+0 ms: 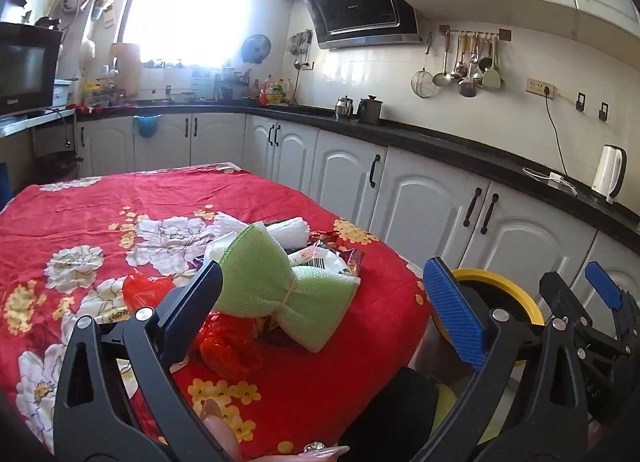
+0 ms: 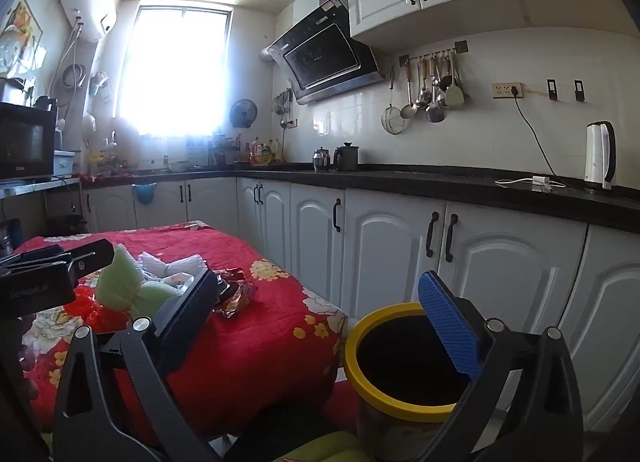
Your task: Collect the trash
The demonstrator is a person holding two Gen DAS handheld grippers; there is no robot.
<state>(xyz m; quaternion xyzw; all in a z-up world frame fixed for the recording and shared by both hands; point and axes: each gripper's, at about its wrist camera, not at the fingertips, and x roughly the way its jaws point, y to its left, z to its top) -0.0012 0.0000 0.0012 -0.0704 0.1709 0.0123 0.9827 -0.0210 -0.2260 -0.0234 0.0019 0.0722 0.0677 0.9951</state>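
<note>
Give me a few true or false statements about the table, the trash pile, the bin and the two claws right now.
1. Both claws are open and hold nothing. True: the left claw and the right claw stand wide apart, empty.
2. The green foam bundle is already in the bin. False: it lies on the red floral tablecloth among the wrappers.
3. The yellow-rimmed bin stands beside the table, its mouth open. True.
4. The white kettle sits on the table. False: it stands on the black countertop.
</note>
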